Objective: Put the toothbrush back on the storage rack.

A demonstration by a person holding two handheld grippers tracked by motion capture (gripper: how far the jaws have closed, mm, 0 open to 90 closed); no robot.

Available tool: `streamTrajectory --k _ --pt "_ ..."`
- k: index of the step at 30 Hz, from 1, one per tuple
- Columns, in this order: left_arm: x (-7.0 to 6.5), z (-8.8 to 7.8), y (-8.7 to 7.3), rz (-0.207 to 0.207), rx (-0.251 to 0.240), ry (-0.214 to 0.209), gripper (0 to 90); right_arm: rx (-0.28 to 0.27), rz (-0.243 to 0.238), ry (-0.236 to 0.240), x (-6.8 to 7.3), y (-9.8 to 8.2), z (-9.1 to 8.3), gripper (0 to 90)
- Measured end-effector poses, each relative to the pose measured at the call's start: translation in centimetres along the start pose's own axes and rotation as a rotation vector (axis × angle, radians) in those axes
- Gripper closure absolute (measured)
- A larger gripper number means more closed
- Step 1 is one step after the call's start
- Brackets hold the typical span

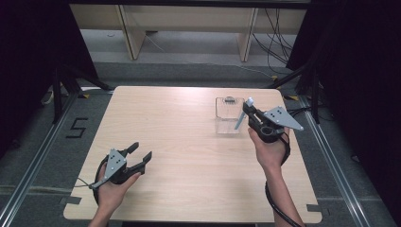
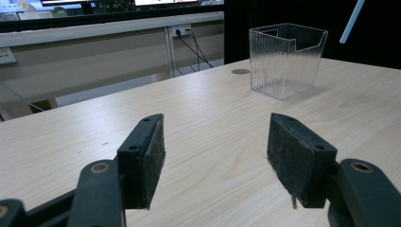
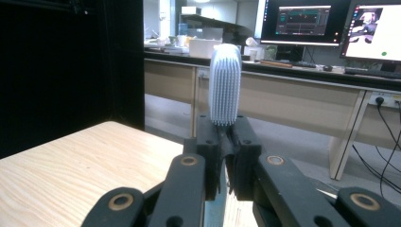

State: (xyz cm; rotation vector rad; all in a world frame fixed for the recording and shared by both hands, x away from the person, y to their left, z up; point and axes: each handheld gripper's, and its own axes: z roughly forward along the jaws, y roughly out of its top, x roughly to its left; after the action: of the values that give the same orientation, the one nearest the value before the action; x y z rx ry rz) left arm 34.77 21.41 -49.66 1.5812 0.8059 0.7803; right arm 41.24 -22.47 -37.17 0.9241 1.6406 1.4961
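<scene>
Your right gripper [image 1: 247,113] clamps a toothbrush [image 1: 242,117] beside the clear bin [image 1: 228,116] — head up, handle slanting down-left, lower end hidden behind the jaws. Left gripper [image 1: 142,153] wide open, empty.

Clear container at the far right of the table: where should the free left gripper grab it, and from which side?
Judging by shape: grip the clear container by one thin upright wall at the open rim, coming from above, one jaw inside. Its ribbed body looks wider than the left gripper's open jaws. The toothbrush hangs over its right side.
</scene>
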Motion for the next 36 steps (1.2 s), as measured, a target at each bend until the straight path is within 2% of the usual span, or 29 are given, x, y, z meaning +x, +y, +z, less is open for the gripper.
streamTrajectory --k 2,3,4,5,6,8,10,13,17,20,24,25,26,27,30,35,36 --pt "0.0 0.0 0.0 0.002 0.003 -0.002 36.9 -0.005 0.006 -0.003 0.0 0.1 0.0 85.1" --pt "0.0 0.3 -0.1 0.007 -0.018 -0.011 36.9 -0.008 0.001 -0.007 -0.1 0.1 -0.1 85.1" --pt "0.0 0.1 -0.1 0.005 -0.004 -0.005 36.9 -0.010 0.005 -0.007 -0.2 0.1 -0.1 85.1" --pt "0.0 0.3 -0.1 0.003 -0.021 -0.014 36.9 -0.013 0.008 -0.005 -0.2 0.2 0.0 85.2" --pt "0.0 0.1 -0.1 0.003 -0.001 -0.005 37.0 -0.012 0.001 -0.013 -0.4 0.3 0.0 85.1" --pt "0.1 0.0 -0.1 -0.001 -0.005 -0.002 37.1 -0.005 0.011 -0.015 -0.4 0.4 0.0 85.2" --pt "0.2 0.0 -0.1 -0.002 -0.003 0.002 37.0 -0.019 -0.001 -0.012 -0.6 0.6 0.1 85.2" --pt "0.1 0.0 -0.2 -0.006 -0.016 -0.003 37.0 -0.021 -0.006 -0.032 -0.7 0.7 0.1 85.2" --pt "0.1 -0.1 -0.3 -0.011 -0.001 0.005 37.0 -0.030 0.013 -0.025 -0.8 0.7 0.4 85.2" --pt "0.3 0.1 -0.5 -0.009 -0.019 -0.001 37.0 -0.014 -0.004 -0.036 -0.9 0.7 0.3 85.2" --pt "0.2 0.0 -0.5 -0.011 -0.010 0.004 37.0 -0.036 -0.003 -0.030 -1.1 0.9 0.6 85.2" --pt "0.2 -0.1 -0.4 -0.013 0.001 0.008 37.0 -0.038 -0.014 -0.048 -1.2 1.0 0.6 85.2" --pt "0.2 -0.1 -0.4 -0.013 0.001 0.008 37.0 -0.038 -0.014 -0.048 -1.2 1.0 0.6 85.2" --pt "0.2 -0.2 -0.4 -0.014 0.000 0.009 37.0 -0.031 0.008 -0.046 -1.2 1.0 0.6 85.2" --pt "0.2 -0.2 -0.4 -0.014 -0.002 0.011 37.0 -0.035 -0.009 -0.055 -1.5 1.0 0.7 85.2" --pt "0.3 -0.2 -0.4 -0.016 -0.001 0.011 37.0 -0.042 -0.004 -0.061 -1.5 1.0 1.1 85.2" --pt "0.3 0.1 -0.4 -0.010 -0.022 -0.003 37.0 -0.037 0.002 -0.071 -1.5 1.1 1.2 85.2"
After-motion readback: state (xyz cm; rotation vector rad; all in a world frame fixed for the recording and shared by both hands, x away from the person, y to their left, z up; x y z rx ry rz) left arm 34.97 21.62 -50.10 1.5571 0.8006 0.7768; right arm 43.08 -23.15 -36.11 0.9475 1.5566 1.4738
